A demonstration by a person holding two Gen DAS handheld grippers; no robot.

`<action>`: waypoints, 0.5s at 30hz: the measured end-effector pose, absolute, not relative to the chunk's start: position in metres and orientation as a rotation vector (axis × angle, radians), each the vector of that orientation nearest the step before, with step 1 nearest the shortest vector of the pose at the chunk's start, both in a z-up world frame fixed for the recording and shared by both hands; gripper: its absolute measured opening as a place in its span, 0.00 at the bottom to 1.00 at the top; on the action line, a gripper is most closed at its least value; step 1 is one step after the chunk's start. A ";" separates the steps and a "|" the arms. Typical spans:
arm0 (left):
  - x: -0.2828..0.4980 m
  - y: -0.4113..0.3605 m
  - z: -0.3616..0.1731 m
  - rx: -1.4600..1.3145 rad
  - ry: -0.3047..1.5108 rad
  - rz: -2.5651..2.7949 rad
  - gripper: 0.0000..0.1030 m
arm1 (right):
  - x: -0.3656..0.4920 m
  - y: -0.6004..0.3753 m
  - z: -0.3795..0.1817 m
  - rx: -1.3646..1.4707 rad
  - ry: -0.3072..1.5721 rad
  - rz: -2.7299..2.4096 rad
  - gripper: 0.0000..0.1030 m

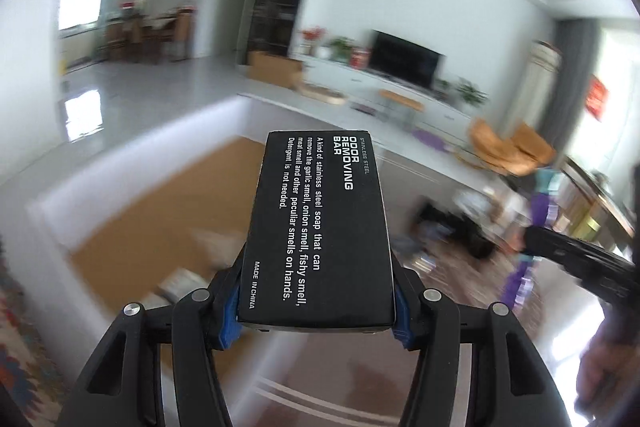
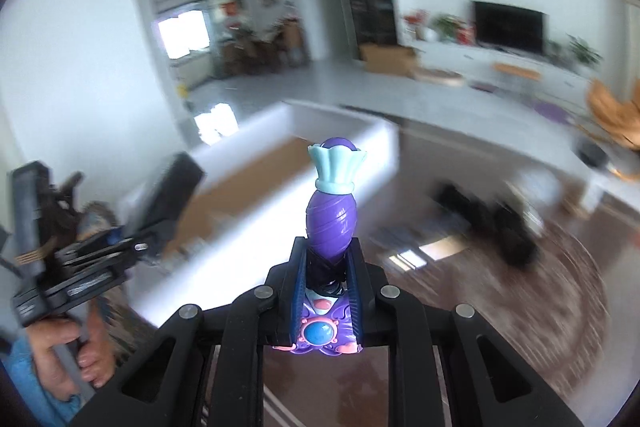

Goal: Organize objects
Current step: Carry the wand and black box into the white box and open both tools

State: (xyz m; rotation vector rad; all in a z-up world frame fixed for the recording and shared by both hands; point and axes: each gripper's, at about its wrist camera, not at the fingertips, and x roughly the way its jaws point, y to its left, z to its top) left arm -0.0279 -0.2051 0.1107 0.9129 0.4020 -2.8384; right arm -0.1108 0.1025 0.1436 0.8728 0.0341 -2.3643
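My left gripper (image 1: 316, 291) is shut on a black box (image 1: 320, 227) printed "Odor Removing Bar" and holds it in the air, pointing forward. My right gripper (image 2: 328, 275) is shut on a purple plastic toy (image 2: 332, 223) with a light blue frilled top and pink-and-blue base. Both are held above a white open bin with a brown cardboard floor (image 1: 160, 211), which also shows in the right wrist view (image 2: 256, 175). The left gripper and its box show at the left of the right wrist view (image 2: 120, 235). The right gripper's arm (image 1: 580, 259) and the purple toy (image 1: 532, 251) show at the right of the left wrist view.
Several blurred items lie on a dark patterned rug (image 2: 520, 287) to the right of the bin, among them a black object (image 2: 488, 223). A TV (image 1: 404, 59) on a white cabinet stands along the far wall. A cardboard box (image 1: 276, 67) sits on the pale floor.
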 end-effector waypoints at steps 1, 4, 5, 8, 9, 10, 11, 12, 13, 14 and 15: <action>-0.031 -0.222 0.112 0.917 0.395 -2.802 0.56 | -0.115 0.079 0.151 0.852 0.031 -2.327 0.19; -0.045 -0.277 0.106 0.960 0.372 -2.675 0.56 | -0.126 0.010 0.161 0.837 0.054 -2.215 0.19; -0.049 -0.295 0.100 0.989 0.364 -2.631 0.55 | -0.129 -0.011 0.160 0.844 0.063 -2.182 0.19; -0.057 -0.330 0.083 1.062 0.346 -2.541 0.56 | -0.141 -0.078 0.143 0.920 0.099 -2.090 0.19; -0.061 -0.340 0.077 1.092 0.351 -2.513 0.56 | -0.144 -0.092 0.136 0.946 0.107 -2.072 0.19; -0.064 -0.348 0.071 1.120 0.368 -2.495 0.56 | -0.147 -0.109 0.125 0.982 0.111 -2.046 0.19; -0.066 -0.354 0.067 1.137 0.377 -2.488 0.57 | -0.151 -0.123 0.115 1.019 0.109 -2.022 0.20; -0.070 -0.357 0.065 1.151 0.377 -2.485 0.59 | -0.156 -0.137 0.106 1.059 0.105 -1.997 0.26; -0.073 -0.360 0.063 1.162 0.370 -2.484 0.61 | -0.161 -0.150 0.095 1.102 0.101 -1.981 0.33; -0.076 -0.359 0.064 1.166 0.349 -2.482 0.69 | -0.165 -0.156 0.089 1.123 0.090 -1.982 0.50; -0.078 -0.359 0.066 1.158 0.326 -2.483 0.73 | -0.167 -0.160 0.085 1.136 0.075 -1.983 0.61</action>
